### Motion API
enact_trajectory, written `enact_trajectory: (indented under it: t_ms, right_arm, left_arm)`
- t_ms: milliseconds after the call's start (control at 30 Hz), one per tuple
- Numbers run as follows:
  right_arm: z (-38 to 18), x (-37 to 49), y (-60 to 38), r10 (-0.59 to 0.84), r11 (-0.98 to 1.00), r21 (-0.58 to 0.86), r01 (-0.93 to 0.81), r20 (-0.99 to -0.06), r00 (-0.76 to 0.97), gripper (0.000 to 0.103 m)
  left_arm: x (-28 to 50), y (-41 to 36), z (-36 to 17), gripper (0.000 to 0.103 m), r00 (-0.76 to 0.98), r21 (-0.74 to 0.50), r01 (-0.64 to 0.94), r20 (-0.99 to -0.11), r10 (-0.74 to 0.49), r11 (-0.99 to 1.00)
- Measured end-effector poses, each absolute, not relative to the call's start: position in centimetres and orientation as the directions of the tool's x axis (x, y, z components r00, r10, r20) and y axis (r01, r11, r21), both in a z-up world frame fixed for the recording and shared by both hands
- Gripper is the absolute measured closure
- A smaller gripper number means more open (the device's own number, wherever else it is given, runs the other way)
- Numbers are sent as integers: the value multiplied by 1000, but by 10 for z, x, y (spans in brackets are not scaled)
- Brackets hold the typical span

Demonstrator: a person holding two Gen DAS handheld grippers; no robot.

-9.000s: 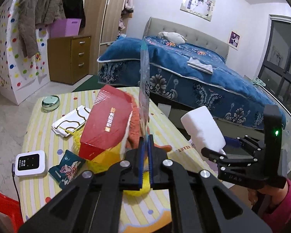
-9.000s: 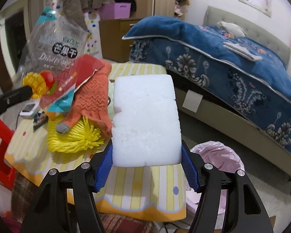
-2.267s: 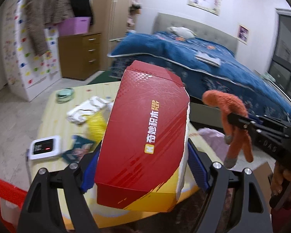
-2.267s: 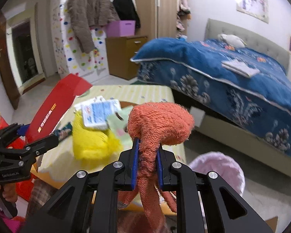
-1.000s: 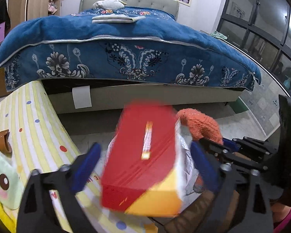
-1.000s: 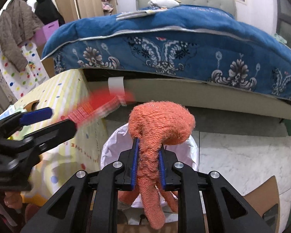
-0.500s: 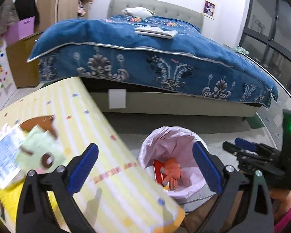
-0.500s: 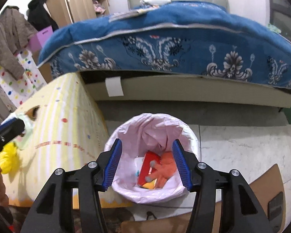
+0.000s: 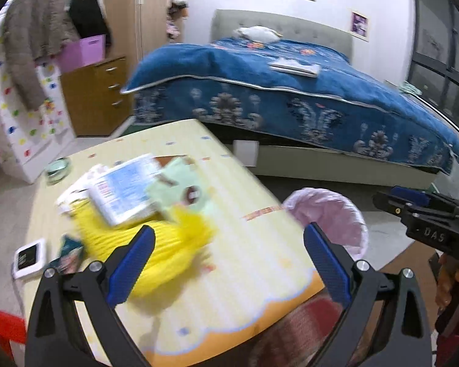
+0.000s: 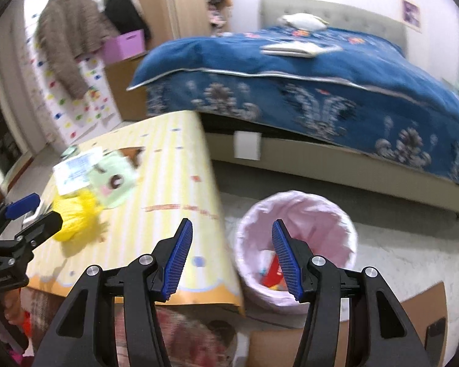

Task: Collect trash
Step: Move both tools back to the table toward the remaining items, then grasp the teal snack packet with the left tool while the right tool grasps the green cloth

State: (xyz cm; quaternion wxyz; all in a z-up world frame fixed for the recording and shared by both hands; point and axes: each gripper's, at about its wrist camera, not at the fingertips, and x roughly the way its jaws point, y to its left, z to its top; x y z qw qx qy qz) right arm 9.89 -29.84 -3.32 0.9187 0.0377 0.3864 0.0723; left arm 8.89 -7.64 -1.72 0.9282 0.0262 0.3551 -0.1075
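My left gripper [image 9: 228,257] is open and empty above the near end of the yellow striped table [image 9: 254,257]. My right gripper [image 10: 231,257] is open and empty between the table edge and the pink-lined trash bin [image 10: 293,211]. The bin also shows in the left wrist view [image 9: 336,211]. The red box [image 10: 272,270] lies inside the bin. On the table lie a yellow fuzzy item [image 9: 162,238], a green cartoon pouch [image 9: 183,186] and a blue-and-white packet [image 9: 125,189]. The same yellow item [image 10: 76,214] and pouch [image 10: 113,183] show in the right wrist view.
A white device [image 9: 29,257], a small dark packet [image 9: 70,252] and a round tin [image 9: 58,166] lie on the table's left part. A blue-covered bed [image 9: 290,98] stands behind. A wooden dresser [image 9: 98,94] is at the back left. A red stool [image 9: 3,324] is at the lower left.
Both grippers have swung back left from the bin toward the table. The red box and orange glove, released earlier, lie in the bin. Both grippers stay open.
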Motion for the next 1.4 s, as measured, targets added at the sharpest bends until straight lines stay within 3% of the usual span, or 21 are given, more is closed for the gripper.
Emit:
enact_trajectory:
  t_ms: [400,633,833,1133,1300,1400]
  right_arm:
    - [-20,114,-185,313,940,118,-319,-666,676,48]
    - [-17,119,-150,350,922,112,-370,-649,676,49]
    - [-24,125,-141,345,921,103,-377,-664,663,49]
    - [-35,134,-143,327,924,94,-370,-693,642,49]
    - [-39,134,-141,326,923,88,-375,-699,637,49]
    - [-39,134,-143,327,923,91,-375,-700,635,49]
  left_arm:
    - [72,63,-33,8,728,-26,-76,-685,37,997]
    - [72,109,-52,9,701,-37,-135,-710,69,990]
    - [91,118,-77,32,672,-34,-71,-740,22,997]
    - [121,111,-101,35,620,8,6,-785,3,1000]
    - [126,107,-105,47,610,31,4,-792,22,1000]
    - [126,109,-103,63,612,3,-5,-791,5,1000]
